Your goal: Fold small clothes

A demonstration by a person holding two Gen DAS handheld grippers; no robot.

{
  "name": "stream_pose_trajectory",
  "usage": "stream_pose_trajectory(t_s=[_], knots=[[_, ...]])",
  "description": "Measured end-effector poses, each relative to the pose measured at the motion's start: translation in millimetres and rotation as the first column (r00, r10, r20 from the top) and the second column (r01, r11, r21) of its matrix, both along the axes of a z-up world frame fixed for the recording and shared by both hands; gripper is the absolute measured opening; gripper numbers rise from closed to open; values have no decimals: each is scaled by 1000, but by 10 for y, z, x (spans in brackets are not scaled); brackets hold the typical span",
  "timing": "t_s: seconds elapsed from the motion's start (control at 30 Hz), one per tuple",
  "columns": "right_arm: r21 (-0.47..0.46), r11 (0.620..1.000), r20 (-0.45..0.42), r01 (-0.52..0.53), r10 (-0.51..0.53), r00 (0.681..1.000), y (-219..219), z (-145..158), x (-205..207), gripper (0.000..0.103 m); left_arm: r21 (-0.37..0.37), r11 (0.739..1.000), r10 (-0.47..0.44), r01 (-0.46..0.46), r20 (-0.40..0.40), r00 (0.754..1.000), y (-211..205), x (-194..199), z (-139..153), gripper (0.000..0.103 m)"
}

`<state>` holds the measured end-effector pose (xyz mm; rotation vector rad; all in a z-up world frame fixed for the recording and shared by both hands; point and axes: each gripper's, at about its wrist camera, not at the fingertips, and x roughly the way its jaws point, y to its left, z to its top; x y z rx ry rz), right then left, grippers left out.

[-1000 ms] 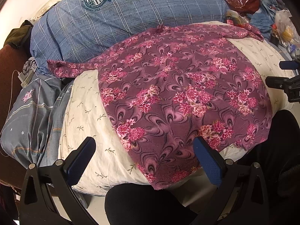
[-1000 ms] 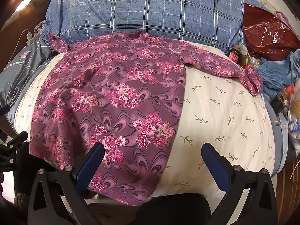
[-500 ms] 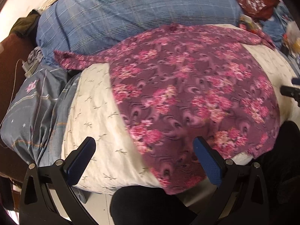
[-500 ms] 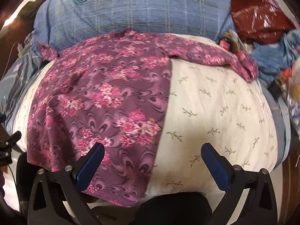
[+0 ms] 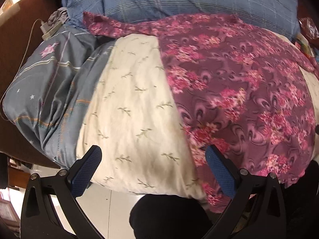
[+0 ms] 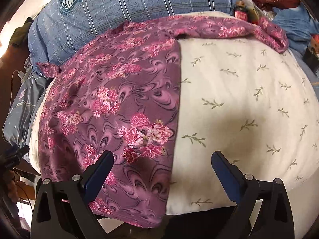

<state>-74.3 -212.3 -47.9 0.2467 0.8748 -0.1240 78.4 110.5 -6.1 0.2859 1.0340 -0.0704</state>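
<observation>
A purple long-sleeved top with pink flowers (image 5: pixel 239 91) lies spread flat on a cream leaf-print cushion (image 5: pixel 129 109), sleeves stretched out to both sides at the back. It also shows in the right wrist view (image 6: pixel 123 103), covering the cushion's (image 6: pixel 249 109) left half. My left gripper (image 5: pixel 152 159) is open and empty, low over the cushion's near edge, its right finger by the top's left hem. My right gripper (image 6: pixel 162 166) is open and empty, straddling the top's right side edge near the hem.
A blue checked pillow (image 6: pixel 129 2) lies behind the top. A grey star-print bedcover (image 5: pixel 49 91) bunches at the left, with a charger and cable (image 5: pixel 46 29) beside it. Red plastic bag, jar and blue clothes (image 6: pixel 279 10) crowd the back right. White floor (image 5: pixel 103 205) lies below.
Both grippers, still open, have moved. The left view has shifted left off the top's middle to its left edge. The right view has shifted right and closer to the top's right edge.
</observation>
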Motion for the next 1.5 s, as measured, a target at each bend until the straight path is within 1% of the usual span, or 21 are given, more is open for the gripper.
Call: stream_pose_trajectory(t_s=[0.1, 0.47, 0.57, 0.63, 0.7, 0.73, 0.77, 0.8, 0.83, 0.9, 0.93, 0.97, 1.1, 1.2, 1.23, 1.27, 1.33, 1.4, 1.43, 1.47, 1.5], knots=[[-20, 1000, -11, -5, 5, 1000, 22, -26, 18, 98, 13, 999, -32, 32, -6, 999, -104, -65, -50, 103], [-40, 998, -35, -40, 38, 999, 153, -126, 75, 100, -20, 997, -72, 71, -49, 996, -265, -99, -103, 103], [-91, 993, -45, -73, 69, 997, 280, -178, 93, 99, -69, 994, -92, 85, -107, 990, -311, -95, -179, 103], [-153, 984, -52, -87, 80, 995, 357, -210, 101, 98, -63, 994, -102, 94, -131, 986, -371, -102, -249, 103], [-204, 974, -34, -96, 91, 995, 412, -218, 80, 84, -79, 991, -116, 104, -165, 979, -428, -107, -322, 103], [-230, 968, -12, -104, 104, 994, 434, -204, 55, 68, -113, 987, -131, 111, -186, 974, -449, -107, -353, 103], [-240, 964, 3, -113, 117, 993, 441, -186, 41, 39, -159, 980, -148, 116, -208, 967, -468, -105, -383, 100], [-238, 963, 20, -127, 136, 990, 435, -156, 22, 21, -201, 973, -160, 115, -223, 962, -482, -103, -410, 74], [-214, 966, 26, -143, 152, 988, 417, -137, 23, 8, -222, 968, -170, 115, -246, 954, -505, -85, -447, 34], [-173, 973, 45, -154, 164, 985, 361, -83, 0, 7, -245, 965, -155, 96, -236, 959, -472, -50, -403, 21], [-144, 977, 65, -155, 166, 984, 298, -31, -45, 7, -260, 961, -155, 94, -228, 961, -433, -42, -362, 8], [-113, 983, 94, -145, 156, 983, 224, 46, -99, 7, -265, 960, -146, 86, -217, 965, -358, -36, -292, 6], [14, 998, 214, -67, 62, 975, -218, 399, -438, 1, -288, 956, -105, 49, -182, 978, -20, -42, -78, 6], [19, 1000, 154, 0, -3, 988, -491, 351, -517, 0, -205, 978, -80, 35, -214, 974, 127, -6, -165, 8], [8, 999, 119, 36, -37, 992, -557, 273, -526, 1, -204, 978, -80, 32, -233, 969, 165, 4, -185, 10], [5, 998, 102, 57, -57, 993, -610, 228, -529, 6, -208, 977, -86, 34, -241, 967, 206, -9, -182, 10], [51, 997, 89, 65, -70, 994, -707, 203, -524, 6, -202, 978, -94, 51, -210, 973, 234, -61, -66, 13], [78, 995, 128, 62, -72, 989, -742, 305, -505, 7, -165, 983, -103, 79, -144, 984, 215, -113, 134, 23], [73, 995, 145, 62, -73, 987, -762, 367, -469, 8, -156, 984, -109, 91, -109, 988, 202, -117, 225, 37], [64, 995, 157, 71, -81, 984, -812, 431, -445, 15, -151, 983, -115, 103, -72, 991, 183, -116, 304, 53], [62, 994, 177, 92, -102, 979, -922, 513, -384, 21, -148, 982, -120, 115, -32, 992, 152, -88, 398, 60]])
